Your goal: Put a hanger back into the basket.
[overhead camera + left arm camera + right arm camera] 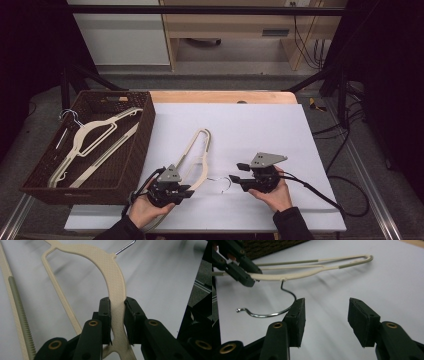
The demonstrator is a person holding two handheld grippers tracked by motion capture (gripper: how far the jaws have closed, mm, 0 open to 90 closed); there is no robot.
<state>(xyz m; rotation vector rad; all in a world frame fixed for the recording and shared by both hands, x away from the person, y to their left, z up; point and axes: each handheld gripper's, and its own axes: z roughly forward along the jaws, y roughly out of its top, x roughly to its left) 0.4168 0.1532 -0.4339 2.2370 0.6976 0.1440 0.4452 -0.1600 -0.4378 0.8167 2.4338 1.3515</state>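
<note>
Item: cream hanger [113, 272], pinched at its shoulder by my left gripper [117, 315] to lift it toward the basket [142, 145]; my right gripper [325, 320] half-open, empty, clear of the hook [272, 312].

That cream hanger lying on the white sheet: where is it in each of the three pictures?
High view: the cream hanger slants across the white sheet, lower centre, right of the wicker basket.
Left gripper view: it curves down the middle, clamped in the left hand-held gripper.
Right gripper view: it runs across the top, beyond the open right hand-held gripper.
Shared landmark: its metal hook.
</note>
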